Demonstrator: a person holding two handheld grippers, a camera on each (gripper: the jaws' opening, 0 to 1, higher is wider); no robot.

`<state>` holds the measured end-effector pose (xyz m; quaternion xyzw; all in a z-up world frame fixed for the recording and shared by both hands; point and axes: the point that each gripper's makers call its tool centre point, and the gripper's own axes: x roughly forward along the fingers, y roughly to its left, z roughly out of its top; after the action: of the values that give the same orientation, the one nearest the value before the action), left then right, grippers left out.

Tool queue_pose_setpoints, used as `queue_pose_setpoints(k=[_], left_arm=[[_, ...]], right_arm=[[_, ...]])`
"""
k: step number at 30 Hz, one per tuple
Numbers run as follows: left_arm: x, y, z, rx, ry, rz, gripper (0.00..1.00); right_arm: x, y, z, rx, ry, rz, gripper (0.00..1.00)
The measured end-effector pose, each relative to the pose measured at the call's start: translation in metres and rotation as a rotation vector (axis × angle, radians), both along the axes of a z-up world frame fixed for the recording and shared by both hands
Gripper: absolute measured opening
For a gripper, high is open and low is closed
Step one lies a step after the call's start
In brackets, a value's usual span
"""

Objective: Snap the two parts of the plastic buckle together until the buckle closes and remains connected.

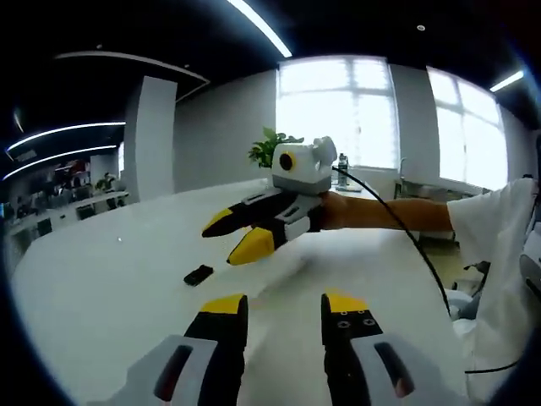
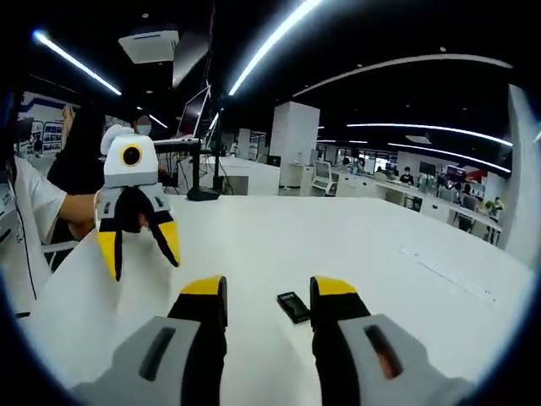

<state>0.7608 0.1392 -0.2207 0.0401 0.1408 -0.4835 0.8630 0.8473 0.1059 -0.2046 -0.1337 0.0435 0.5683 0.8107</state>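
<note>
Both grippers hang above the white table (image 2: 406, 245) with jaws spread and nothing held: my right gripper (image 2: 258, 292) and my left gripper (image 1: 283, 306). Between the right one's tips, on the table, lies the small black buckle (image 2: 293, 306), untouched. I judge this the approach; next I must descend and grasp it.

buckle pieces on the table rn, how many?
1 dark piece visible: the buckle lies on the white table ahead of the left gripper, between both grippers; the right gripper faces it too. A second part may be hidden or already joined.
</note>
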Motion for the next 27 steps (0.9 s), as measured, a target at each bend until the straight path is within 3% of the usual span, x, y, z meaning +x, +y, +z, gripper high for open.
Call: queue_pose_setpoints(k=[3, 7, 11, 13, 16, 23, 27], left_arm=[[0.0, 0.0, 0.006, -0.029, 0.0, 0.002, 0.37], [0.003, 0.001, 0.013, -0.037, -0.031, 0.034, 0.41], [0.005, 0.004, 0.015, 0.005, -0.061, 0.09, 0.59], [0.008, 0.009, 0.018, 0.029, -0.101, 0.132, 0.59], [0.004, 0.007, 0.023, 0.014, -0.112, 0.136, 0.59], [0.004, 0.009, 0.038, -0.041, -0.126, 0.187, 0.62], [0.003, 0.008, 0.039, -0.038, -0.13, 0.194, 0.64]], right_arm=[[-0.008, -0.009, 0.003, -0.003, -0.01, -0.023, 0.4], [-0.019, -0.019, 0.002, -0.001, 0.037, -0.061, 0.47], [-0.034, -0.026, 0.004, -0.028, -0.023, -0.078, 0.54], [-0.042, -0.027, 0.004, -0.06, -0.063, -0.055, 0.56], [-0.051, -0.029, 0.008, -0.064, -0.087, -0.076, 0.63], [-0.064, -0.037, 0.019, -0.022, -0.055, -0.155, 0.78], [-0.073, -0.04, 0.017, -0.011, -0.015, -0.184, 0.95]])
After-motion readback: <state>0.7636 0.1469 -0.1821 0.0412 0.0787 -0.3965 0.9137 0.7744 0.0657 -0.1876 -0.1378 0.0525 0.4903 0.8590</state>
